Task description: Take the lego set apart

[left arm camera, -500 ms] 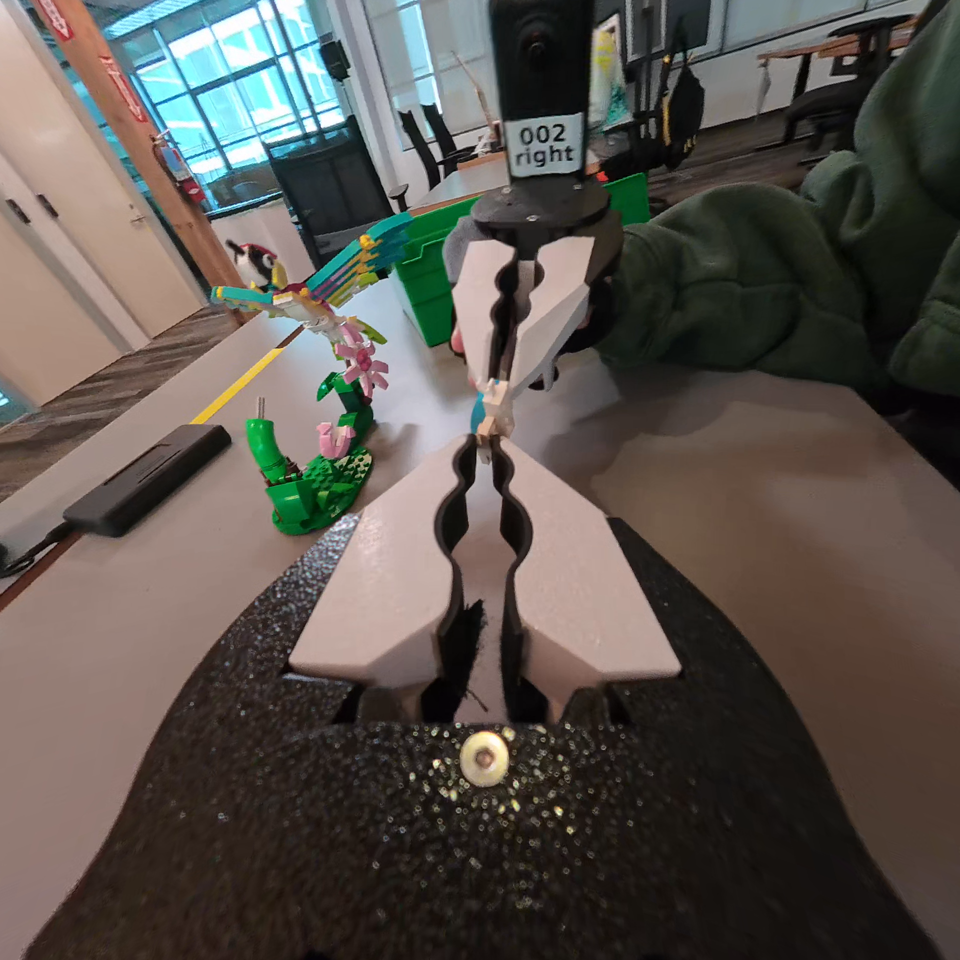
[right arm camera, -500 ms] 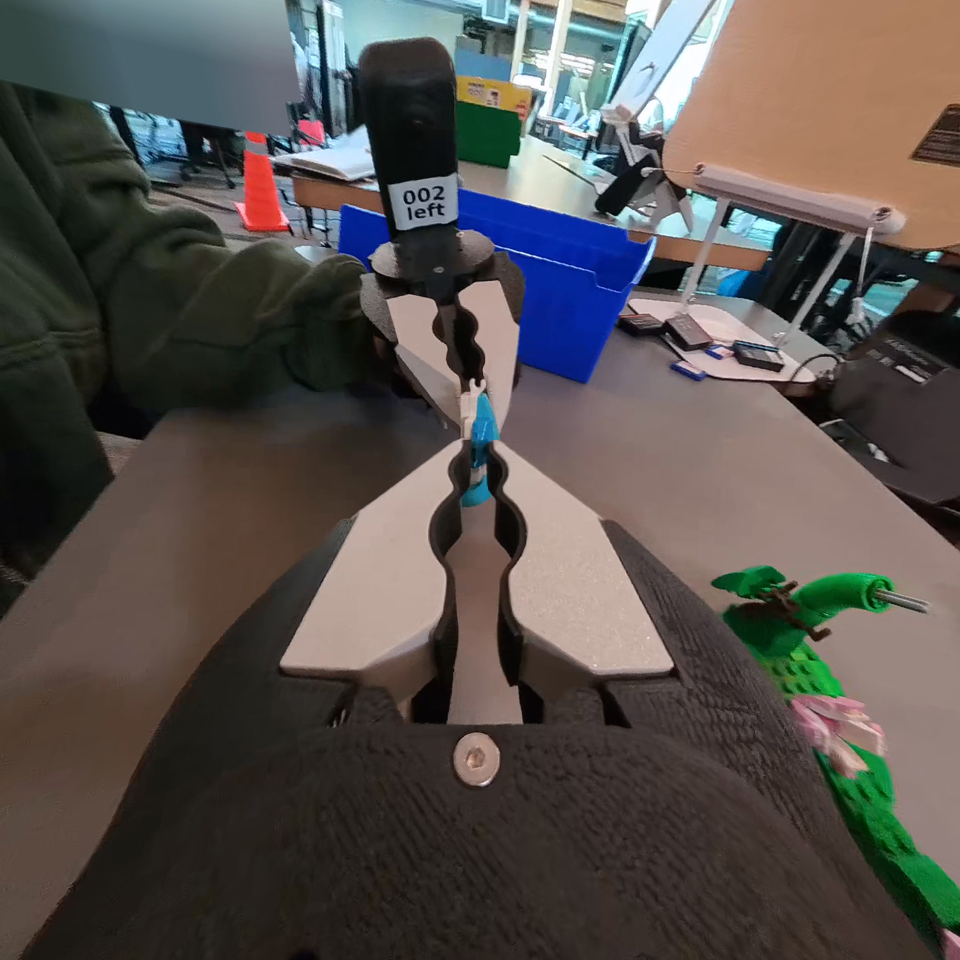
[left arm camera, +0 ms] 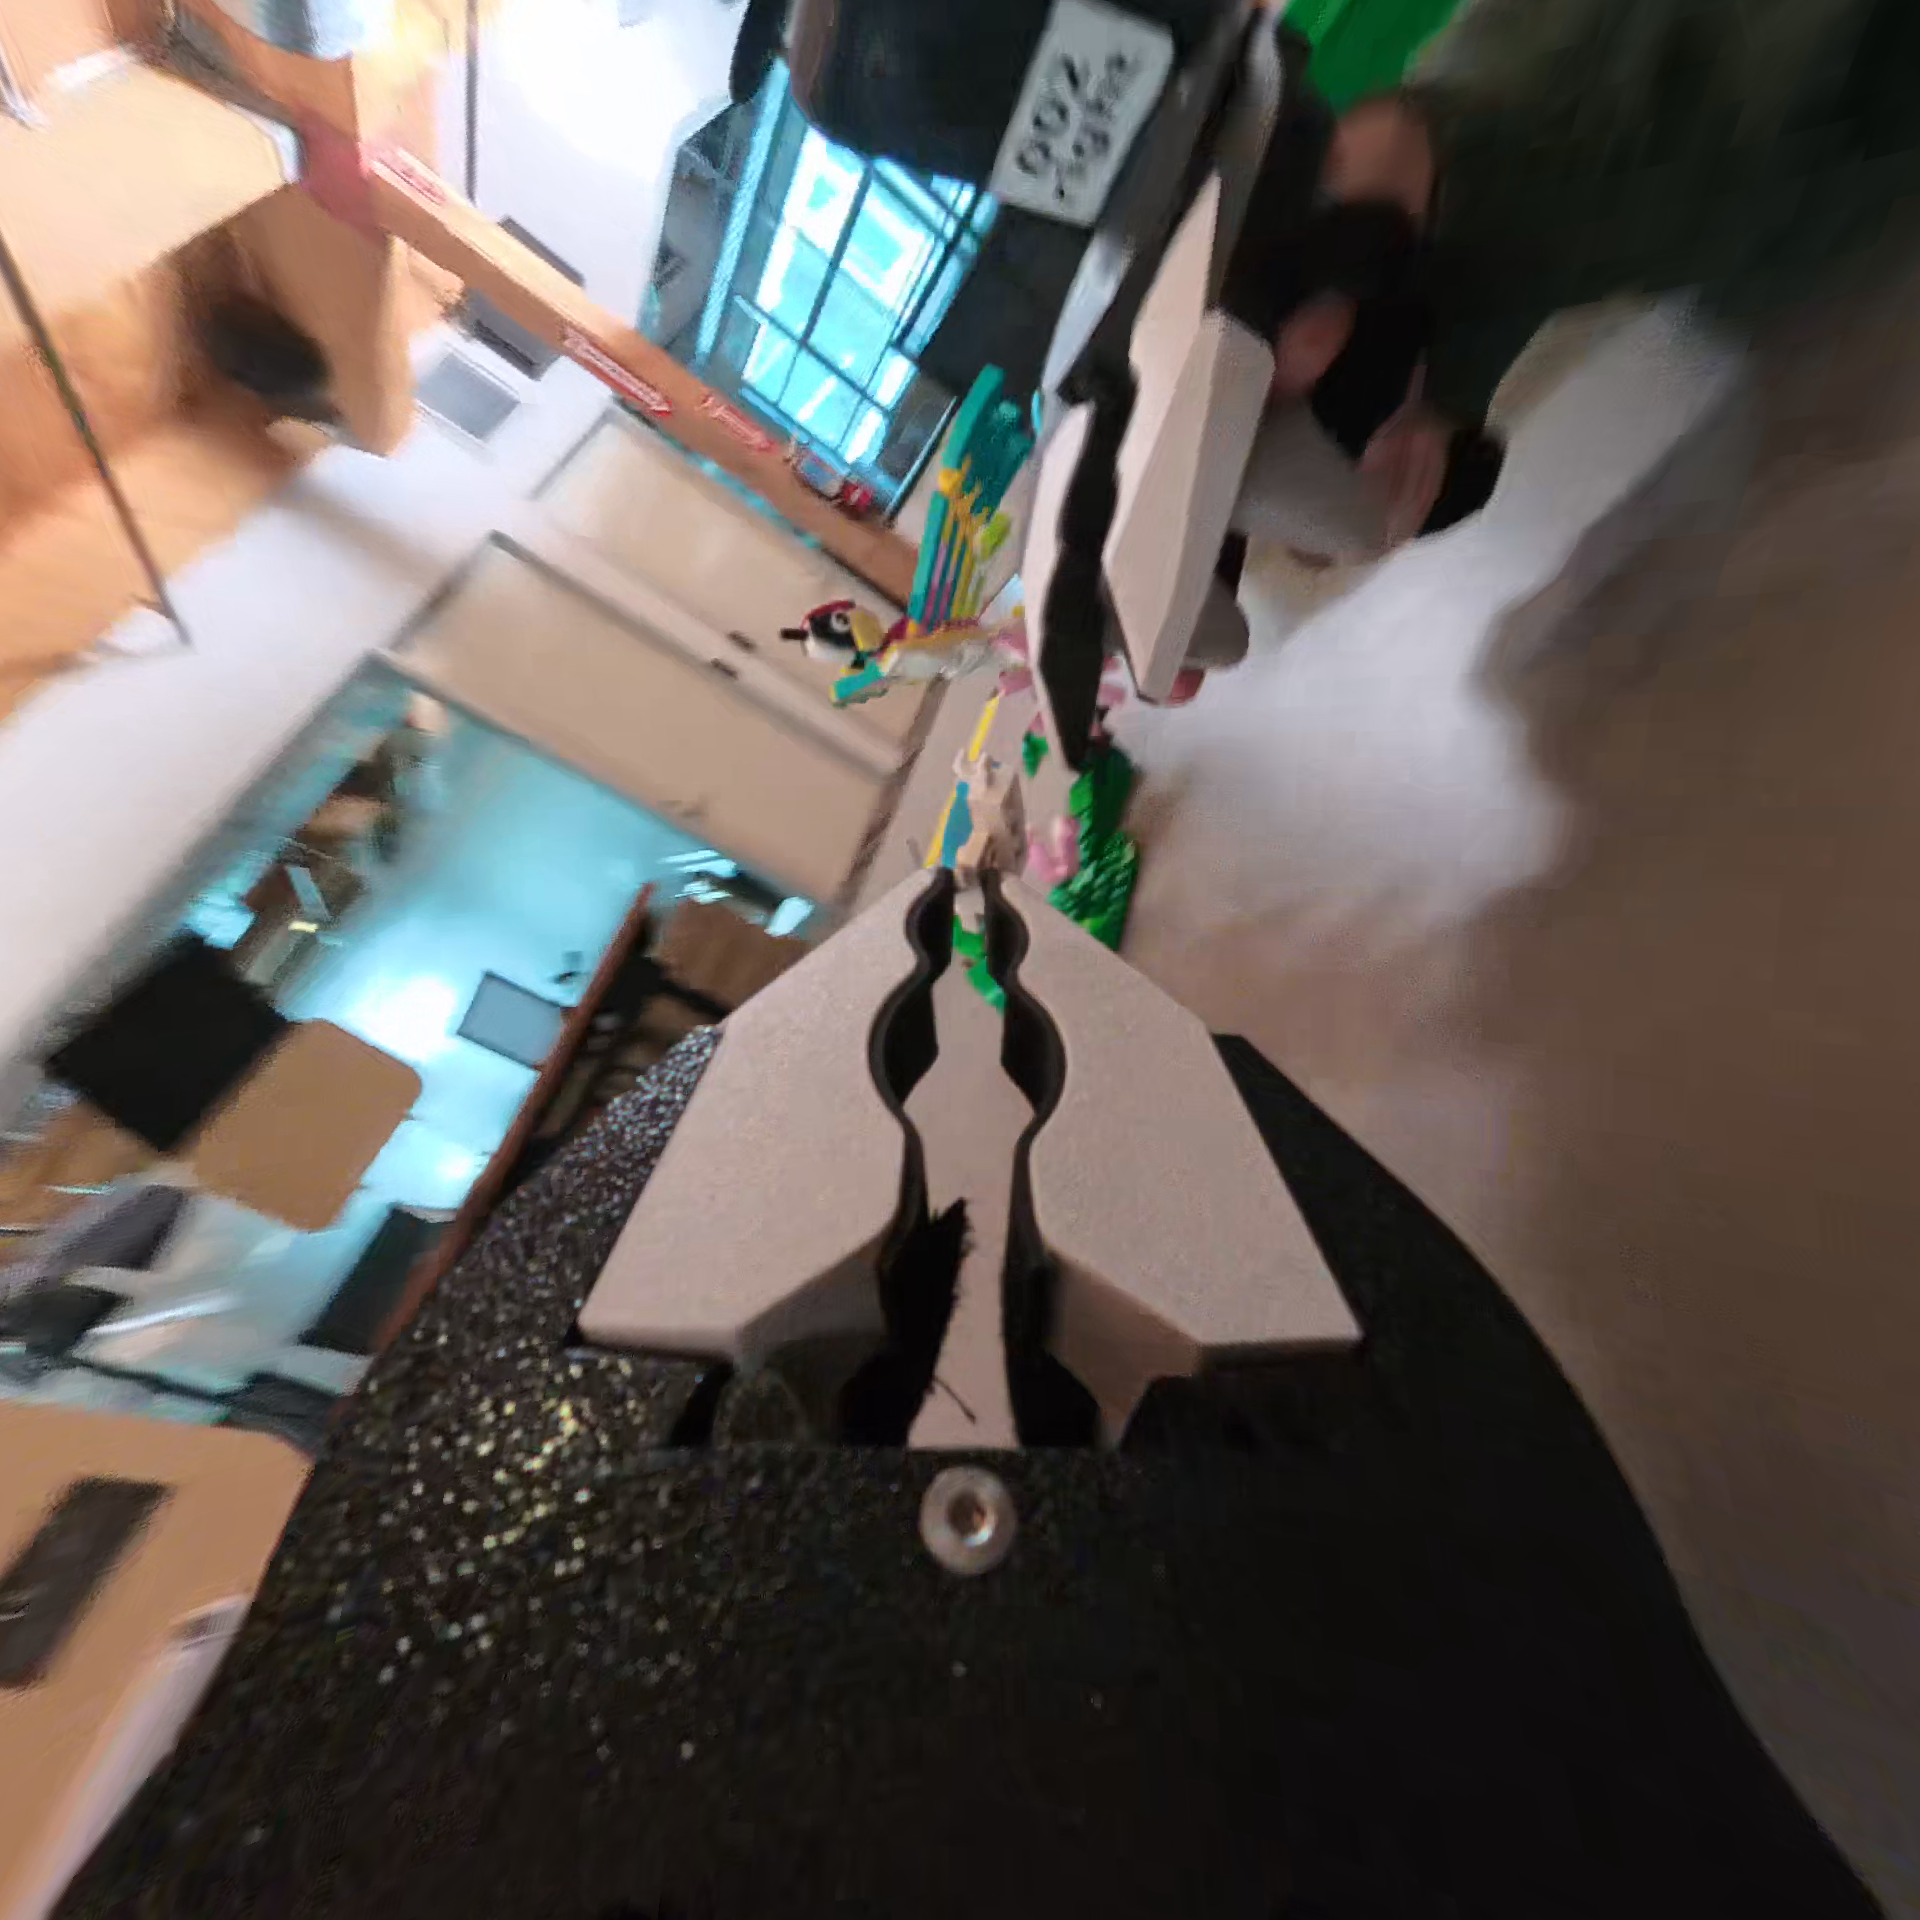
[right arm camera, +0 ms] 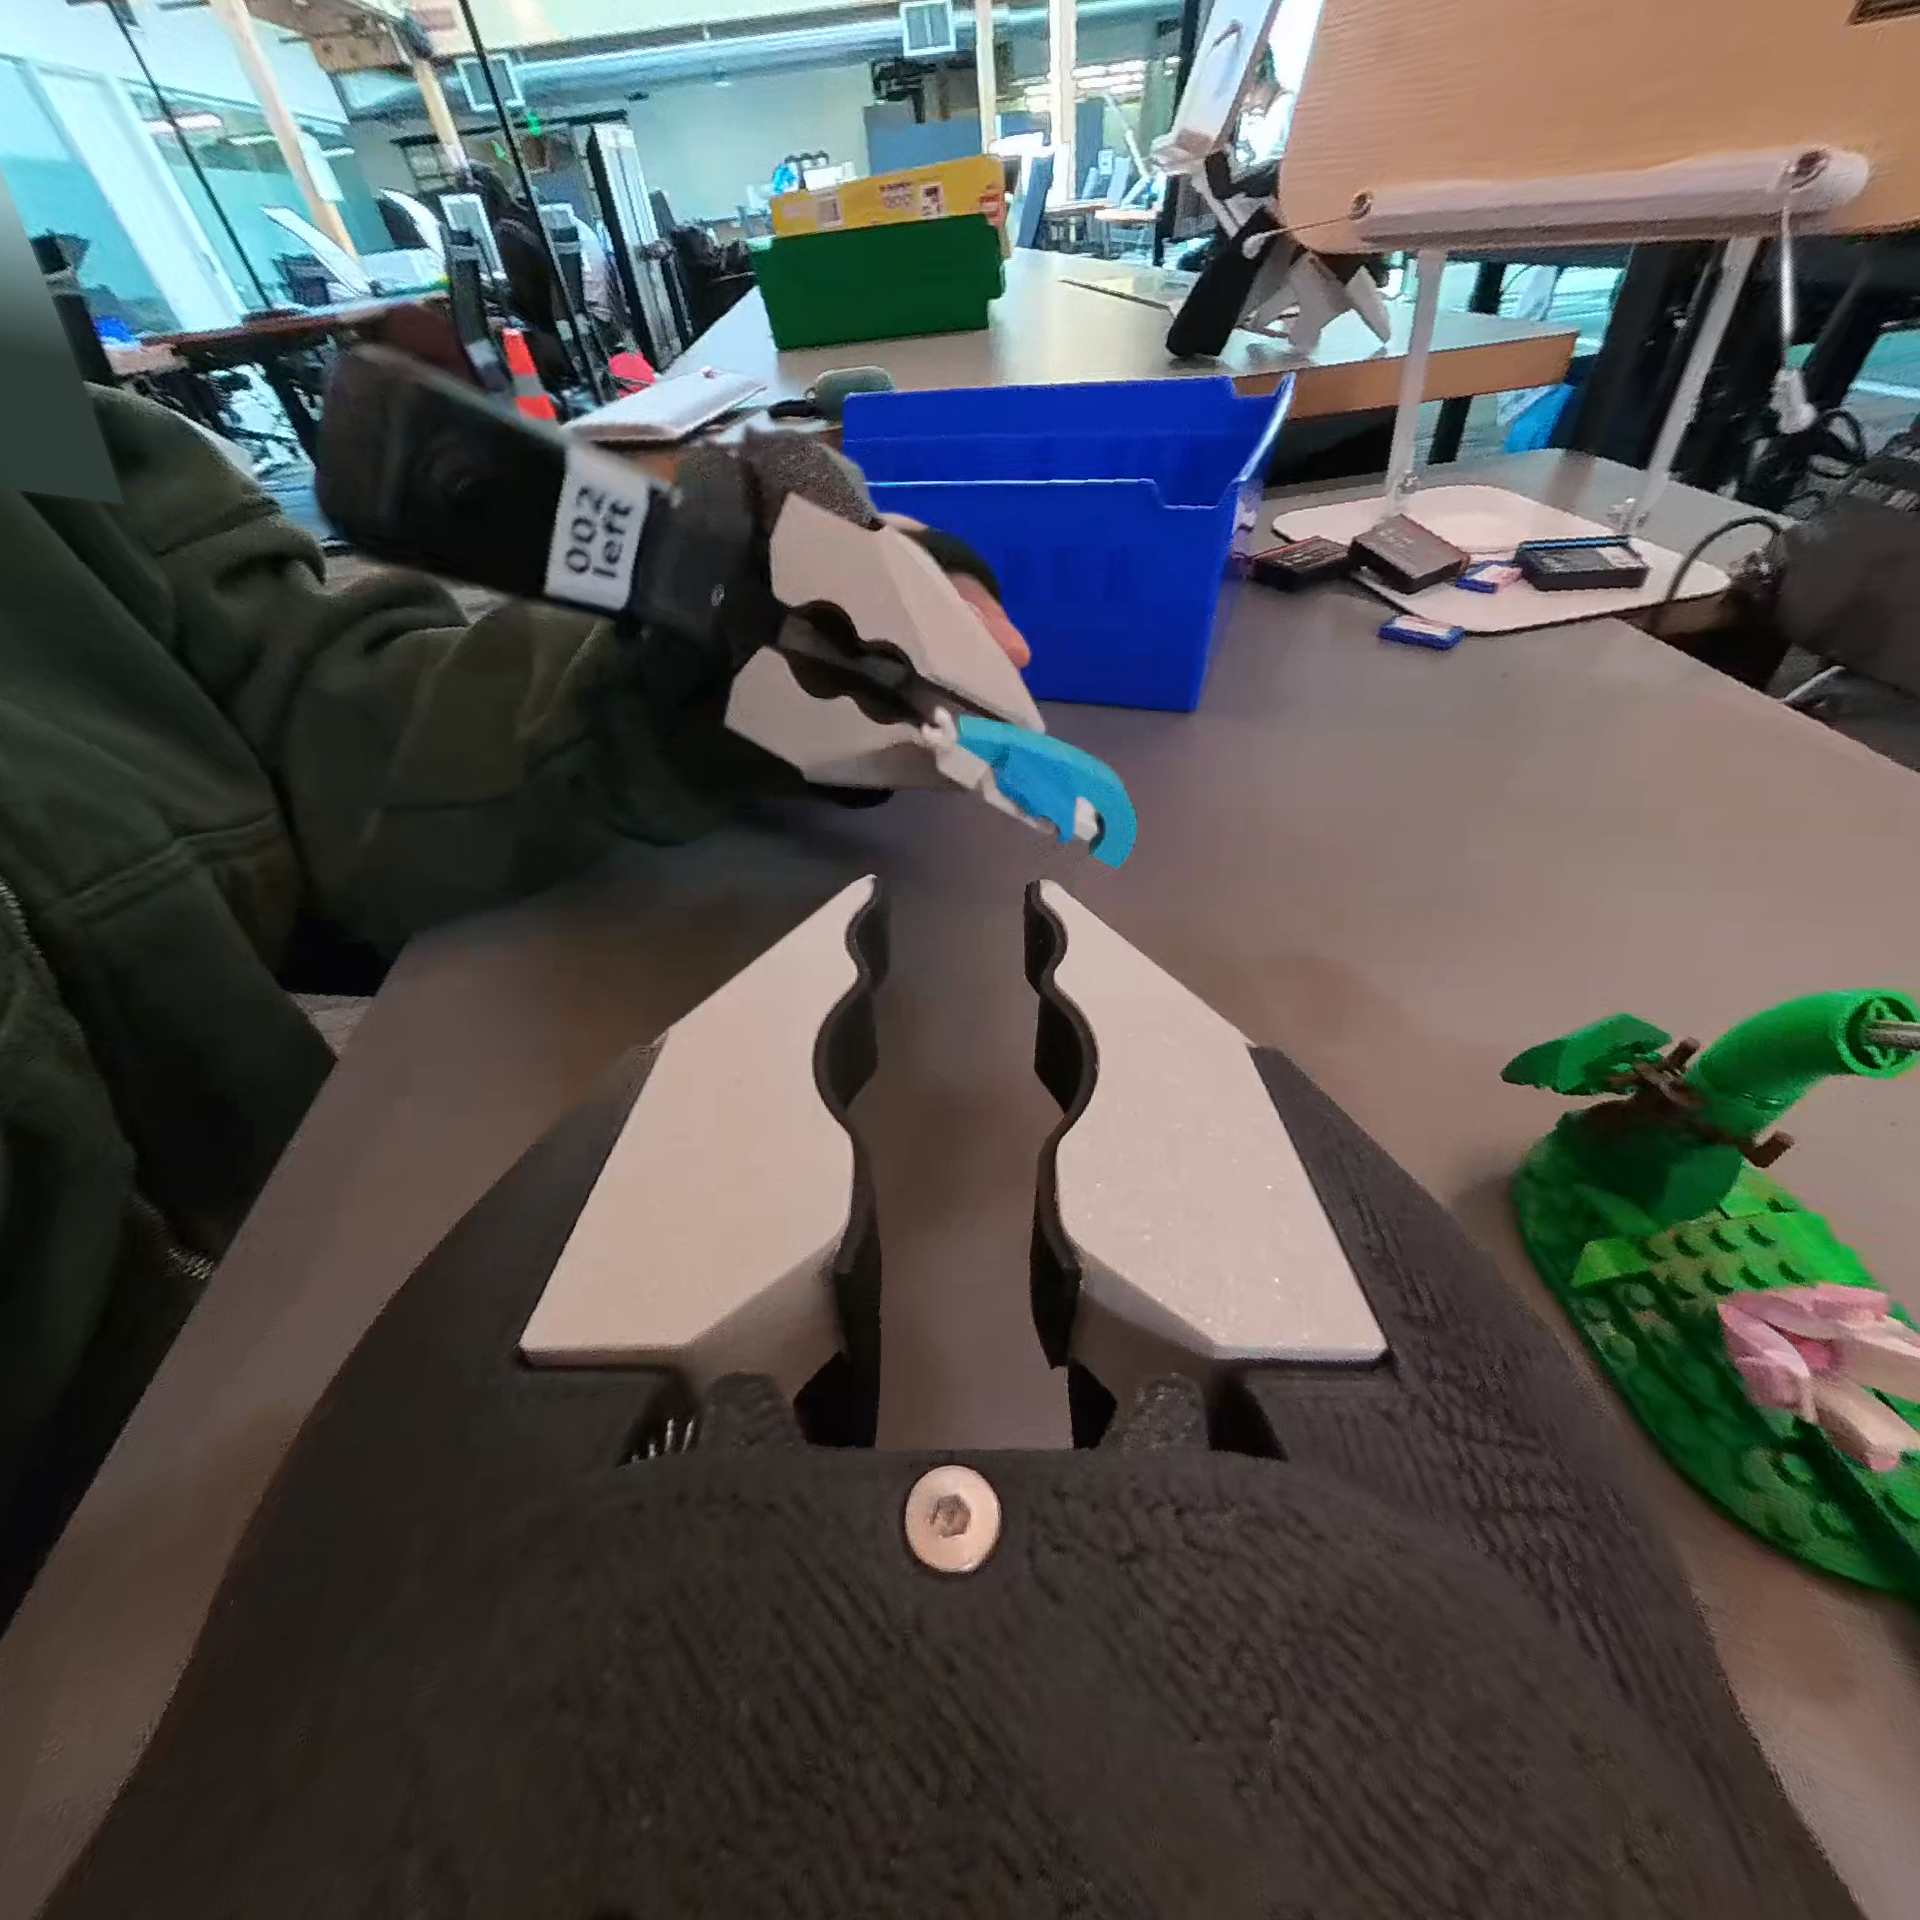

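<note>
Now blue piece in left claw

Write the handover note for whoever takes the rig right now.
Left gripper: shut on the blue-and-white piece, held rolled on its side above the table.
Right gripper: open, empty, just short of that piece.
Green base with its stem and pink flower stands on the table at right; the bird is still built, seen beyond it in the left wrist view.
Done: blue-and-white piece is off the set.
Left: likely split or put down that piece, then take apart bird, flowers and base.
</note>
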